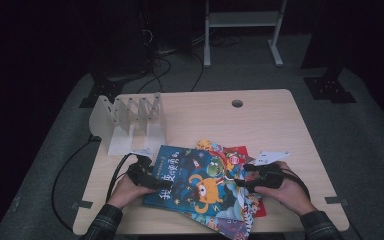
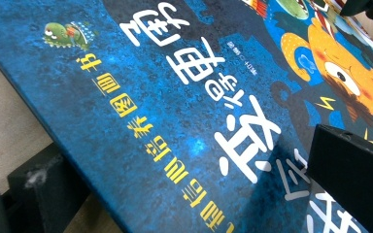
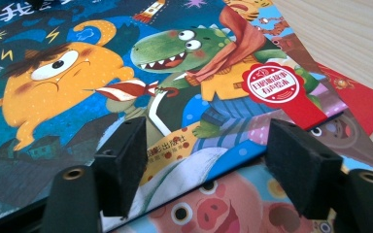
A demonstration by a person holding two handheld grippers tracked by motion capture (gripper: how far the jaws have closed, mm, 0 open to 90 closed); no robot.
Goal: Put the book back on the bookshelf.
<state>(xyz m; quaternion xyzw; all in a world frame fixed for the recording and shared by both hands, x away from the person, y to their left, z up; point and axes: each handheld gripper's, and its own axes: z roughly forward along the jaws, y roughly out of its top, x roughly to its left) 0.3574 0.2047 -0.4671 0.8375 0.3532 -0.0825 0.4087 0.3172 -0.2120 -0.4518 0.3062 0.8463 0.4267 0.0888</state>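
Observation:
A blue picture book point(image 1: 195, 182) with an orange monster and a green dinosaur on its cover lies on top of a fanned pile at the table's front. My left gripper point(image 1: 155, 181) is at its left edge. In the left gripper view the jaws stand wide apart around that edge of the book point(image 2: 175, 121), one below it and one above the cover, so the left gripper point(image 2: 194, 170) is open. My right gripper point(image 1: 242, 179) is at the right edge. The right gripper point(image 3: 209, 150) is open, its jaws low over the cover point(image 3: 77, 73).
Under the blue book lie a red book point(image 1: 240, 152) and one with a pig point(image 3: 213, 208) on it. A white slotted book rack point(image 1: 130, 120) stands at the back left of the wooden table point(image 1: 260, 120). A cable hole point(image 1: 237, 103) sits near the far edge.

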